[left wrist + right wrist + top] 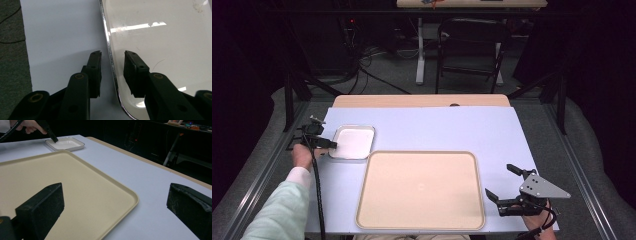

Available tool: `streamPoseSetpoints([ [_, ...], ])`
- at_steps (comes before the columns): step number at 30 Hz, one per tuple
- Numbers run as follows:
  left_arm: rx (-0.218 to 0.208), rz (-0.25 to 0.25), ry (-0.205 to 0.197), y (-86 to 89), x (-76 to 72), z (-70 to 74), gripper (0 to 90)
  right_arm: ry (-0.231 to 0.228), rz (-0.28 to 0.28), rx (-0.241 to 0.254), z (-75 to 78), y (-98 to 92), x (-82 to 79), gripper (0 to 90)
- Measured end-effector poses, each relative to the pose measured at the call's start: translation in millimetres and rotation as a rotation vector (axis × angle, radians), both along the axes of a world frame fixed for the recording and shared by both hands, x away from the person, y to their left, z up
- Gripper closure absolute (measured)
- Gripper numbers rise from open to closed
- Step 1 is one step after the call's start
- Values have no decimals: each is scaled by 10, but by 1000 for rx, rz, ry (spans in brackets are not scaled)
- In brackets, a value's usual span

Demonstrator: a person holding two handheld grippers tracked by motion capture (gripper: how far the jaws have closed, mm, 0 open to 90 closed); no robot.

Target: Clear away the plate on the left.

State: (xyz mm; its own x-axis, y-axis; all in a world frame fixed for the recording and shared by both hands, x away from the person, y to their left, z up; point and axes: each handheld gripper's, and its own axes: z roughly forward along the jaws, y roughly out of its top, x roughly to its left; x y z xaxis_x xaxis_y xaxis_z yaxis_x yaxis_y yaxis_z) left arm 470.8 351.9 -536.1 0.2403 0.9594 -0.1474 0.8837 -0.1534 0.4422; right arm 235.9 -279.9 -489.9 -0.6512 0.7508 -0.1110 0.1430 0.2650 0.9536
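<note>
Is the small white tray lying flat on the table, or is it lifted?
Flat: the small white tray rests on the table; the left gripper straddles its rim without pressing.

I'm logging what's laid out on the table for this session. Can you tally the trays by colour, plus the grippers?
White tray with metal rim: 1
Beige tray: 1
Grippers: 2, the left gripper with its jaws astride the white tray's rim, and the right gripper beside the beige tray
Total: 4

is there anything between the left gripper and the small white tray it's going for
Nothing visible. The left gripper already straddles the rim of the small white tray, one jaw outside over the table, one inside. A clear gap shows on each side of the rim, so the pads are not pressing yet.
</note>
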Motion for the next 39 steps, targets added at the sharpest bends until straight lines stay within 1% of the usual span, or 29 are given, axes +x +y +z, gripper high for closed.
streamPoseSetpoints([
  [1,-9,-2,-2,-6,2,-2,728,-1,0,1,-2,-3,4,9],
  [3,-11,-1,-3,-13,4,-1,754,3,-1,2,-5,-3,7,10],
  [5,-3,1,-3,-24,9,1,755,2,-2,1,-6,0,8,11],
  [9,-18,23,-4,0,2,-2,797,0,-1,-6,-5,4,6,13],
  [10,-29,31,-1,11,-1,-3,811,1,0,-3,-6,2,6,14],
  [11,-60,52,8,36,4,-10,823,5,-2,-4,-7,4,8,16],
  [12,-75,62,9,45,8,-15,827,10,-1,-5,-8,3,10,19],
  [13,-75,62,9,45,8,-15,831,10,-1,-5,-8,3,10,19],
  [14,-85,63,14,60,10,-15,831,17,-1,-8,-10,4,12,20],
  [16,-102,73,11,69,3,-23,837,18,-6,-7,-11,-2,15,20],
  [18,-106,73,12,75,0,-23,840,21,-6,-5,-11,-1,14,20],
  [23,-137,83,-8,104,-23,-42,849,19,-7,-10,-10,4,14,20],
  [24,-161,93,-21,127,-40,-46,856,21,-9,-8,-11,4,18,20],
  [25,-161,93,-21,127,-40,-46,861,21,-9,-8,-11,4,18,20],
  [27,-190,102,-30,154,-57,-43,866,19,-8,-10,-11,6,18,21],
  [28,-191,103,-29,164,-64,-35,868,19,-9,-11,-11,7,18,21],
  [31,-218,111,-34,214,-95,-23,879,26,-13,-12,-16,6,22,21],
  [32,-218,111,-34,214,-95,-23,880,26,-13,-12,-16,6,22,21],
  [33,-231,118,-40,225,-102,-24,880,31,-14,-11,-18,2,28,21],
  [34,-234,124,-53,236,-116,-16,881,31,-16,-14,-21,-1,37,21],
  [36,-228,120,-55,235,-122,-8,881,31,-16,-14,-20,1,38,21],
  [38,-229,126,-64,231,-133,5,882,34,-18,-15,-20,9,35,21],
  [39,-218,119,-69,229,-139,21,882,32,-19,-16,-19,8,34,21],
])
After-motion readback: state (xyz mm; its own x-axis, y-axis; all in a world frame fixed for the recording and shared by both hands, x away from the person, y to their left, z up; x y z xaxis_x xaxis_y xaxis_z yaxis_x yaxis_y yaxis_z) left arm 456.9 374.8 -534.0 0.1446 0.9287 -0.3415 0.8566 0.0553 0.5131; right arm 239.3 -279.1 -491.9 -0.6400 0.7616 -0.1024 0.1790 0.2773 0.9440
